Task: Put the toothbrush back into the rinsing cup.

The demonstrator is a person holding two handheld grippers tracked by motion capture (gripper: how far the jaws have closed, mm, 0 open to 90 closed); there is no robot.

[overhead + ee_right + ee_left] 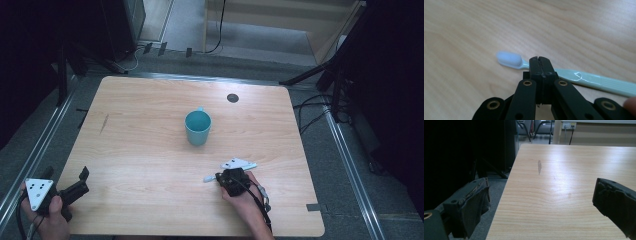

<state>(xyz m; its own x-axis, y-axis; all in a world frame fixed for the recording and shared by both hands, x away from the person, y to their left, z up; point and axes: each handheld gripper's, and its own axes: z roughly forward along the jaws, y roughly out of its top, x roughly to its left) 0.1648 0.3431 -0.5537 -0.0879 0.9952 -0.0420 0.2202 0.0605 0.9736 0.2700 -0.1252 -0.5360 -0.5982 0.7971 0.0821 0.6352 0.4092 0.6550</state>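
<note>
Near edge of the desk (150, 200): the left gripper (82, 181) sits at the near left corner, held in the left hand (50, 217), its jaws spread wide with nothing between them; the left gripper view shows one jaw past the desk's left edge and one over the wood. Right of centre along the near edge, the right gripper (540, 62), in the right hand (245, 197), has its jaws pressed together over the neck of a pale green toothbrush (596, 82) lying flat on the desk; whether they pinch it cannot be told. Farther off, near the desk's centre, a teal mug (198, 128) stands upright. At the far edge lies a dark round grommet (232, 97).
</note>
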